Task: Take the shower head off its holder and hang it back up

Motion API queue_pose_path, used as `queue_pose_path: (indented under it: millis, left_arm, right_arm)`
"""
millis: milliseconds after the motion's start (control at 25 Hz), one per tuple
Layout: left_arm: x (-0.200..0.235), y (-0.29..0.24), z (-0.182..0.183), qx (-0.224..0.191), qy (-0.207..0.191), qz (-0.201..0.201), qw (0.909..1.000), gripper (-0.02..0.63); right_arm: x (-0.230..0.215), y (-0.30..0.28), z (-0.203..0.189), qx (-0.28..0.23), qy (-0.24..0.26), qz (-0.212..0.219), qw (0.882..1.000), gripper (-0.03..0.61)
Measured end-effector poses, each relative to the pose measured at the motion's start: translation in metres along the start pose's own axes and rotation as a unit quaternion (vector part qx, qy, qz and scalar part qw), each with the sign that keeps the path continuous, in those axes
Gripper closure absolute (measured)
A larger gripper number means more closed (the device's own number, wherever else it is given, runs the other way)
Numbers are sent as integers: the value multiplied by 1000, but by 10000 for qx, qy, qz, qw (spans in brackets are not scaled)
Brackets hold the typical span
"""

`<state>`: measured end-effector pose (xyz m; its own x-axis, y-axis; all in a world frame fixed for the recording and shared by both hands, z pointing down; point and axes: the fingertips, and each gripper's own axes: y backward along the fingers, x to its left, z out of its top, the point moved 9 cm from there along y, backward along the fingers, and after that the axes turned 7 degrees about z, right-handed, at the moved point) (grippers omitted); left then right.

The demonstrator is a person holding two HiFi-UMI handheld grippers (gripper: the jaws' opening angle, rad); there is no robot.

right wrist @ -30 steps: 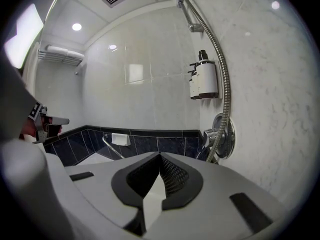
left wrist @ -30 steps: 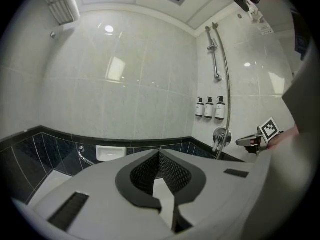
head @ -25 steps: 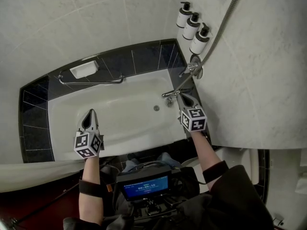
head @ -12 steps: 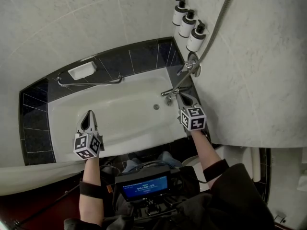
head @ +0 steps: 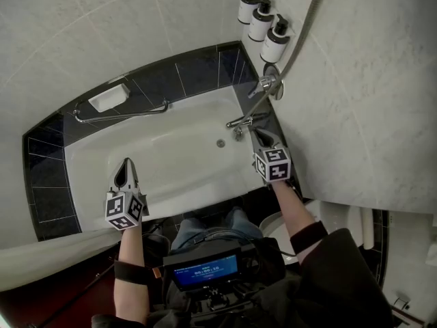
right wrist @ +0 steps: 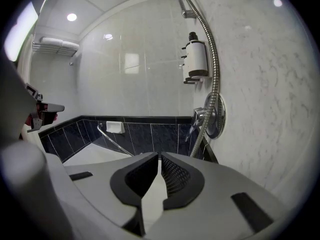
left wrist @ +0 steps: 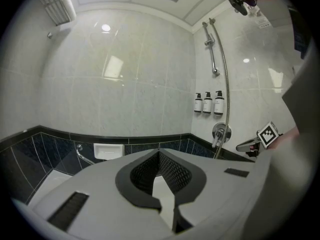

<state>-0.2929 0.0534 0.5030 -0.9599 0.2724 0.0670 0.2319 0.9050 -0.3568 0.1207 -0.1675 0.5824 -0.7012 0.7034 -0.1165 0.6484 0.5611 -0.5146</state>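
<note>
The chrome shower hose [head: 300, 39] climbs the right wall from the mixer valve [head: 271, 87] and leaves the head view at the top. In the left gripper view the hose [left wrist: 226, 84] runs up beside the wall rail [left wrist: 213, 51]; the shower head is too small to make out there. My right gripper [head: 257, 132] [right wrist: 159, 156] hovers just in front of the tub spout [head: 240, 121], touching nothing. Its jaws have just been opening and stand a crack apart, empty. My left gripper [head: 125, 162] [left wrist: 159, 153] is shut and empty over the tub's near side.
The white bathtub [head: 171, 176] lies below both grippers. Three pump bottles [head: 262, 22] hang on the right wall above the valve. A grab bar [head: 119, 115] and a soap dish [head: 109, 98] are on the far wall. A toilet [head: 341, 217] is at the right and a shower curtain [head: 54, 251] at the lower left.
The head view has tipped, so the tub and bottles sit higher in the frame. My right gripper has sunk slightly beside the spout. The left gripper has kept still.
</note>
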Motion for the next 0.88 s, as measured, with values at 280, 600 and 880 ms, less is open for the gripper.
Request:
queue_pose_path:
  millis: [280,600,880]
  left_arm:
    - [-1,-15,-13,170,-76,-98,9998,614]
    - [7,-41,-38,421,-190,-149,9988,614]
    - [6,-63,-79,557,-169,-137,9982,614]
  right_arm:
    - [-6,-30,-41,561,-56,101,9984,463]
    - [-9,-73,-92,1203,279,-25,9923,372]
    - [-17,-117,-149,1573,160,138,9873,322]
